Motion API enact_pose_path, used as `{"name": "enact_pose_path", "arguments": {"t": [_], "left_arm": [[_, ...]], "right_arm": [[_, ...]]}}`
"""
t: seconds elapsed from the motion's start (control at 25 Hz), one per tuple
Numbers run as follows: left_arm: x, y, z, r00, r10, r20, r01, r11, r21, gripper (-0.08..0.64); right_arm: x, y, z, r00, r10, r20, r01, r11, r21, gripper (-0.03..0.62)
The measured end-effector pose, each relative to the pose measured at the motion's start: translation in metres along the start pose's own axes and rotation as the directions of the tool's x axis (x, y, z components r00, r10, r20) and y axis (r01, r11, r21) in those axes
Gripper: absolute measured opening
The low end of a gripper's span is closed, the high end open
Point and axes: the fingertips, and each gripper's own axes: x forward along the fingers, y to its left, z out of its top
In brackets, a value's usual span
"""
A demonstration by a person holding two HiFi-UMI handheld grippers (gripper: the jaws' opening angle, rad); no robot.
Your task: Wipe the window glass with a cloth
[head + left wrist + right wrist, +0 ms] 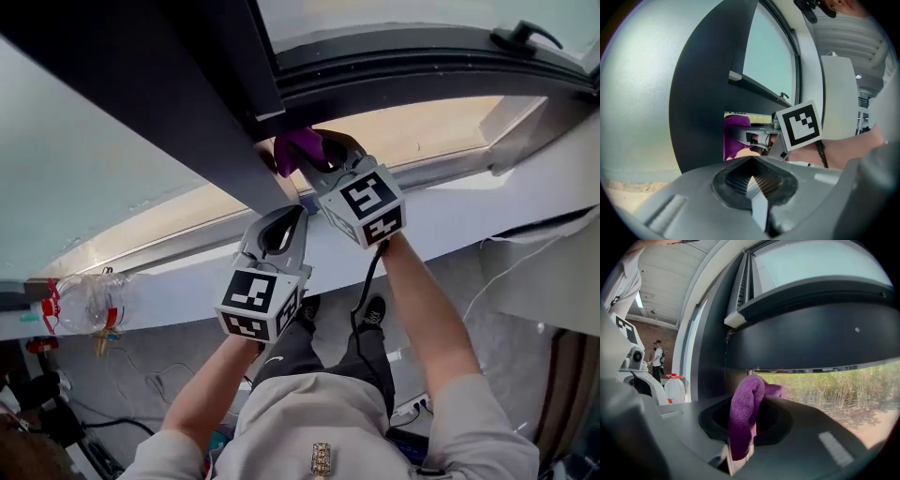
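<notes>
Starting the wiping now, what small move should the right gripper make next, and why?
Probably push the purple woven cloth forward onto the clear window glass: the right gripper clamps it beside the dark frame, seemingly just short of the pane.

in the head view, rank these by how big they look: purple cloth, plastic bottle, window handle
1. plastic bottle
2. purple cloth, partly hidden by the right claw
3. window handle: thinner, but close to the cloth, so unsure

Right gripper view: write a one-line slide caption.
Right hand-held gripper shut on a purple textured cloth, close to the dark window frame.
</notes>
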Motion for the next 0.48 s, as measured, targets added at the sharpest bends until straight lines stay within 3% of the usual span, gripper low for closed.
{"name": "enact_pose_path", "arguments": {"t": [0.24, 0.48], "left_arm": [[0.012, 0.001, -0.011, 0.986, 0.165, 0.022, -0.163, 0.984, -0.072, 0.000], [0.014, 0.004, -0.015, 0.974, 0.225, 0.031, -0.220, 0.969, -0.114, 0.000]], "right_arm": [[0.033, 0.002, -0.005, 0.993, 0.113, 0.041, -0.111, 0.993, -0.043, 0.084], [0.047, -0.004, -0.012, 0.990, 0.109, 0.095, -0.105, 0.993, -0.045, 0.084]]}}
